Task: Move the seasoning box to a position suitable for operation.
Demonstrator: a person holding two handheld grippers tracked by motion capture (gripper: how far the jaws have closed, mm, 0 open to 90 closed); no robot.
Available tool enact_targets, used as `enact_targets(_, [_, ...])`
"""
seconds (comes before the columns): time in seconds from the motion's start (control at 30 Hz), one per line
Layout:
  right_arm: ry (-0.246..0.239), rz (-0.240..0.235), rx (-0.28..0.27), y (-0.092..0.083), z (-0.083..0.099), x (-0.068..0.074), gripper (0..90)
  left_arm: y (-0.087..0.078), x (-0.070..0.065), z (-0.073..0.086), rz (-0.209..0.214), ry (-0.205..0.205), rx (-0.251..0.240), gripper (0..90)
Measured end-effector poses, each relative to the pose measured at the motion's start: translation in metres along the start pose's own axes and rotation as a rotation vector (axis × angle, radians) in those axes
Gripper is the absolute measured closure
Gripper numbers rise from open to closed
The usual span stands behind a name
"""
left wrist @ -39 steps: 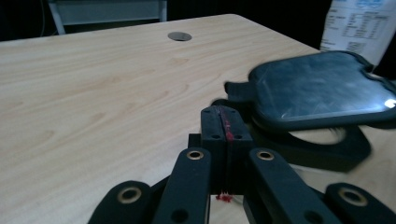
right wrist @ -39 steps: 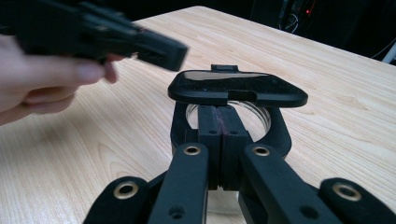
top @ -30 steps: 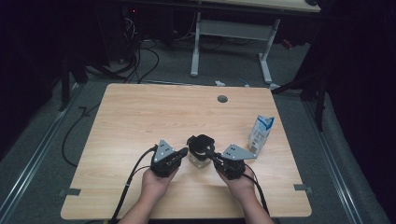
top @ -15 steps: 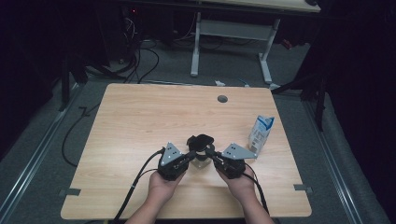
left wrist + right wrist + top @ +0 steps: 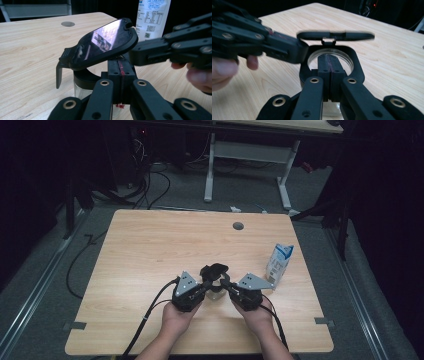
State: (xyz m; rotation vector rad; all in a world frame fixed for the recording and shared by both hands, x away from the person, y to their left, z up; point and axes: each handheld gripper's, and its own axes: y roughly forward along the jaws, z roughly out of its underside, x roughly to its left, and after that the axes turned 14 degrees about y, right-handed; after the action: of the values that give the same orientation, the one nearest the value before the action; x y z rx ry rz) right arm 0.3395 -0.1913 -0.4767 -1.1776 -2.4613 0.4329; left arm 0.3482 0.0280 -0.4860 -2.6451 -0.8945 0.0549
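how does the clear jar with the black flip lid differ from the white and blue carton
The clear glass jar with a black hinged lid is short, see-through and open, lid tipped up; the white and blue paper carton is taller, opaque and printed. The jar sits between the two grippers; the carton stands apart. Both stand upright on the wooden table.

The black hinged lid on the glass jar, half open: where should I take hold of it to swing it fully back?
Grip the black hinged lid at its free front edge, where the small tab hangs down, opposite the hinge. Come from the tab side. The lid stands tilted up off the clear glass jar's black collar, so that edge is probably easiest to reach.
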Motion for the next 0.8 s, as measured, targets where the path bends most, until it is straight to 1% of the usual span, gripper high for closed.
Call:
enact_targets(0.07, [0.001, 0.01, 0.01, 0.002, 0.002, -0.001, 90.0, 0.0, 0.001, -0.001, -0.003, 0.0, -0.003, 89.5])
enact_targets(0.2, [0.003, 0.019, 0.006, 0.002, 0.002, -0.001, 90.0, 0.0, 0.001, -0.001, -0.005, -0.004, -0.006, 89.5])
enact_targets(0.3, [0.003, 0.035, 0.004, 0.002, 0.003, -0.002, 90.0, 0.0, 0.003, -0.002, -0.012, -0.005, -0.013, 89.5])
enact_targets(0.43, [0.012, 0.035, 0.002, 0.003, 0.004, -0.004, 90.0, -0.001, 0.005, -0.002, -0.018, -0.009, -0.017, 89.4])
enact_targets(0.5, [0.006, 0.039, 0.0, 0.003, 0.005, -0.003, 90.0, -0.001, 0.006, -0.003, -0.024, -0.015, -0.025, 89.4])
enact_targets(0.63, [0.009, 0.037, -0.005, 0.003, 0.005, -0.004, 90.0, -0.002, 0.01, -0.004, -0.039, -0.023, -0.035, 89.3])
enact_targets(0.67, [0.011, 0.036, -0.006, 0.003, 0.006, -0.004, 90.0, -0.002, 0.011, -0.004, -0.049, -0.024, -0.036, 89.2])
enact_targets(0.7, [0.01, 0.039, -0.006, 0.003, 0.006, -0.003, 90.0, -0.002, 0.012, -0.004, -0.047, -0.034, -0.038, 89.1])
enact_targets(0.8, [0.01, 0.038, -0.007, 0.003, 0.006, -0.003, 90.0, -0.002, 0.014, -0.004, -0.054, -0.041, -0.042, 88.7])
